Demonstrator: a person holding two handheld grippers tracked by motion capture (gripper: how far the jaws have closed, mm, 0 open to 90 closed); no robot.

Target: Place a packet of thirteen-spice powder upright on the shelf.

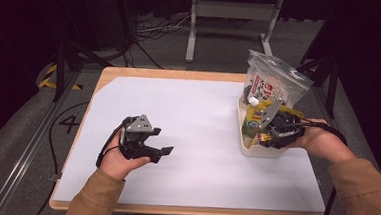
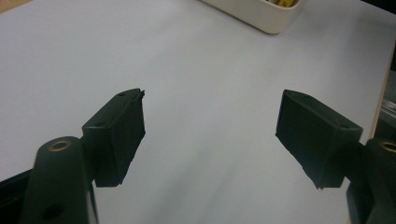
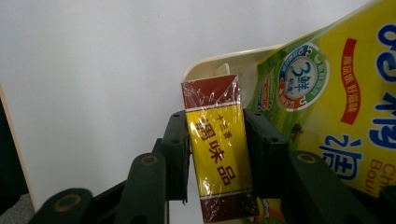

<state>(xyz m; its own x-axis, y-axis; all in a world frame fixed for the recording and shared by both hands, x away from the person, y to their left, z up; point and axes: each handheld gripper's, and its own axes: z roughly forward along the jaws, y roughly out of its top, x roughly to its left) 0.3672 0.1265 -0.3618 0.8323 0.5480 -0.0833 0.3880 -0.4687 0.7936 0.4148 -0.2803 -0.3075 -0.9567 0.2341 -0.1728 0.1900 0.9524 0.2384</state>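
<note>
A small yellow and dark-red box (image 3: 217, 154) wrapped in clear film sits between my right gripper's (image 3: 212, 116) jaws, which are shut on its two sides. It is held over the near corner of a cream tub (image 3: 205, 65). In the high view my right gripper (image 1: 266, 132) reaches into that tub (image 1: 261, 151) at the table's right side. My left gripper (image 1: 162, 141) hovers over the white table sheet at the left, well apart from the tub. Its jaws stand wide apart in the left gripper view, so this gripper (image 2: 210, 100) is open with nothing between them.
A large yellow pouch (image 3: 336, 107) leans in the tub beside the box. A clear zip bag (image 1: 273, 80) with printed packets stands upright at the tub's far end. The white sheet (image 1: 193, 117) covers the wooden table (image 1: 130, 73). The tub's corner (image 2: 261, 16) lies far ahead of the left jaws.
</note>
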